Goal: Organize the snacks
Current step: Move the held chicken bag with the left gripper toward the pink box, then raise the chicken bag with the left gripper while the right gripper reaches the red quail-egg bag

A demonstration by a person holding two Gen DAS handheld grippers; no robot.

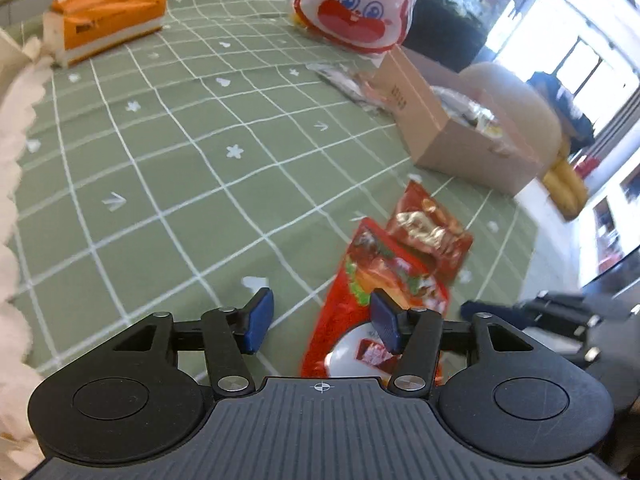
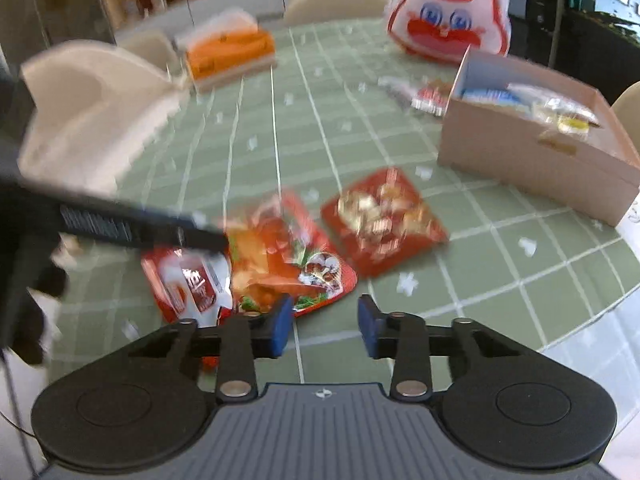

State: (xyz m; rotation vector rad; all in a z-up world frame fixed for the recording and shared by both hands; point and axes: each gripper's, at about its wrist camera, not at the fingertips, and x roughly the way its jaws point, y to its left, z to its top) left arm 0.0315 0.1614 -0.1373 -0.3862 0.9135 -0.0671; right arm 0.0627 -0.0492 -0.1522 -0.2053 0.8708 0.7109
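Table [image 1: 168, 168] under a green checked cloth. From the left wrist view we see the left gripper [image 1: 322, 322] low over the cloth, fingers apart and holding nothing; its right finger [image 1: 385, 320] hangs over the near end of a long red snack packet [image 1: 360, 300]. A smaller red snack bag [image 1: 430, 236] lies just beyond that packet, touching or overlapping its far end.

The right wrist view shows the right gripper [image 2: 323, 328], fingers apart and empty, above bare cloth just to the right of the long red snack packet [image 2: 280, 264]. Here the smaller red snack bag [image 2: 382, 220] reads as lying beside the packet, to its right. This view alone shows a third red-and-white packet [image 2: 188, 284] at the long packet's left, partly under the dark body of the other gripper.

Cardboard box [image 1: 452, 136] sits well beyond the bags, right side. Only the right view looks into the box [image 2: 532, 152]: wrapped snacks inside, blurred. Both views show a rabbit-faced bag [image 1: 356, 4] at the far edge, an orange tissue box [image 1: 108, 16] far left, and loose wrappers [image 2: 424, 96] beside the box.
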